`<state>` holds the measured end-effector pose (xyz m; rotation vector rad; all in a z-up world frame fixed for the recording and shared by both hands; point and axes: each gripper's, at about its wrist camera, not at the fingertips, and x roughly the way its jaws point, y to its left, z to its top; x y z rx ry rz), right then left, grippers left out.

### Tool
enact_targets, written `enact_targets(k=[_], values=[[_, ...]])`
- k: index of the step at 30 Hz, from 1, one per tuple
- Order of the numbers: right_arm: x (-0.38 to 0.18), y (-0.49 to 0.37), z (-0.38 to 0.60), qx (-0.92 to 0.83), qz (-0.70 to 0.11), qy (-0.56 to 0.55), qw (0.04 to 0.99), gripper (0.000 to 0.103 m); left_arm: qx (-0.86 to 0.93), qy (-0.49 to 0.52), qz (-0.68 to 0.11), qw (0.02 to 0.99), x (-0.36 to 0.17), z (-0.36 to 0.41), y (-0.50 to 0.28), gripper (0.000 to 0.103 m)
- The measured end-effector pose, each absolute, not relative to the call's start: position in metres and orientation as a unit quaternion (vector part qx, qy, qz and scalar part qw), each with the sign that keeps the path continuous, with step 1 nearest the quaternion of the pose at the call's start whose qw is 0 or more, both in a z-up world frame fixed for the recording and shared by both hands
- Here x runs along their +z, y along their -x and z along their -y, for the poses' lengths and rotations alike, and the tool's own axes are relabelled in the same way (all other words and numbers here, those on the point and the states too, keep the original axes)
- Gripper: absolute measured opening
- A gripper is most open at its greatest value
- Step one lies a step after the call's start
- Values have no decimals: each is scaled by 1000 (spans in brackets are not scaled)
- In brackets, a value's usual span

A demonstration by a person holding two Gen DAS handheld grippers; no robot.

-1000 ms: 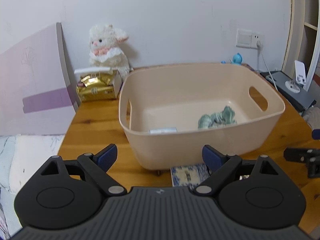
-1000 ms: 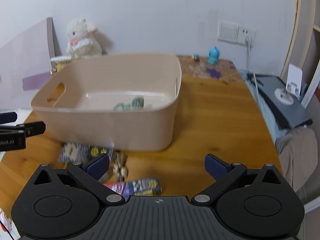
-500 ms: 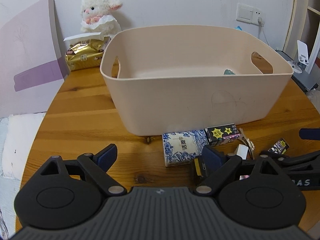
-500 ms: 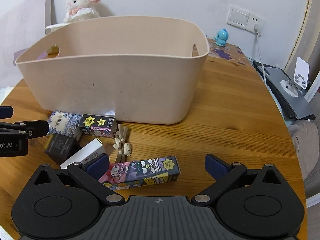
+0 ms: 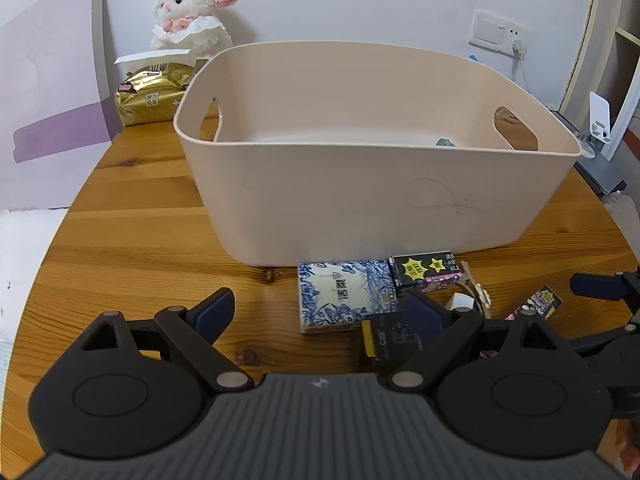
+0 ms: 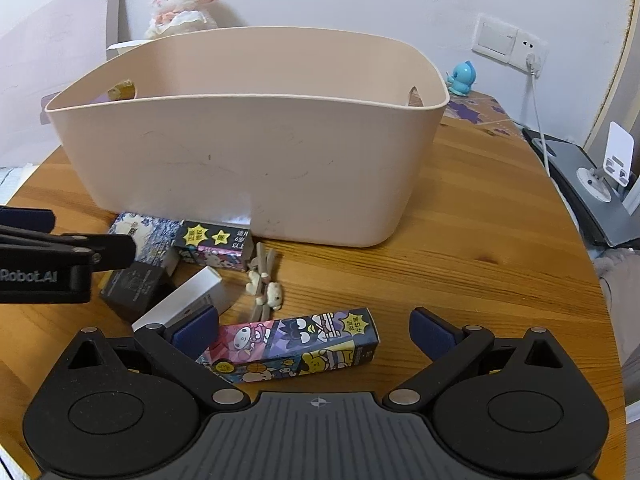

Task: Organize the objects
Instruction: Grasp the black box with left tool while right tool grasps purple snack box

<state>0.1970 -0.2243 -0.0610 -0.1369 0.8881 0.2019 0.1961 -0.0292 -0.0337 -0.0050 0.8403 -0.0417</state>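
Nearest the right tool (image 6: 314, 330), at its 12 o'clock, a cartoon-printed long box (image 6: 296, 346) lies flat on the bench (image 6: 480, 248) between the spread fingers, the left pad (image 6: 196, 330) touching or just beside its left end; the right pad stands apart. The tool grips nothing. At 11 o'clock lie a white box (image 6: 188, 300), a small bundle of plush-headed sticks (image 6: 264, 280), a black box (image 6: 134, 286), a second cartoon box (image 6: 214, 244) and a blue-and-white patterned packet (image 6: 150, 232), all crowded against the near wall of the beige tub (image 6: 248, 160).

The left tool (image 5: 318, 314) is also spread wide and empty. Its right pad (image 5: 422, 314) sits over the black box (image 5: 390, 336); whether it touches, I cannot tell. The patterned packet (image 5: 344, 294) lies at its 12 o'clock, the second cartoon box (image 5: 428, 274) at 1 o'clock.

The tub (image 5: 360, 196) stands beyond, at 12 o'clock. Only the left wrist view looks over its rim, showing a scrap of teal-green (image 5: 445, 143) by the right handle hole; the rest of the floor is hidden.

Behind at 11 o'clock are a gold packet (image 5: 150, 96) and a white plush lamb (image 5: 192, 12). Only the right wrist view shows a blue figurine (image 6: 464, 78) at 1 o'clock.
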Motion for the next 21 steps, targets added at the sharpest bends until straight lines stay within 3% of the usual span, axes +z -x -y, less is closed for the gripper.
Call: enact_targets(k=[21], values=[[-68,-185,232,87,-440,67,891,103,-29,-12,-416,909,-43,39,-195,93]])
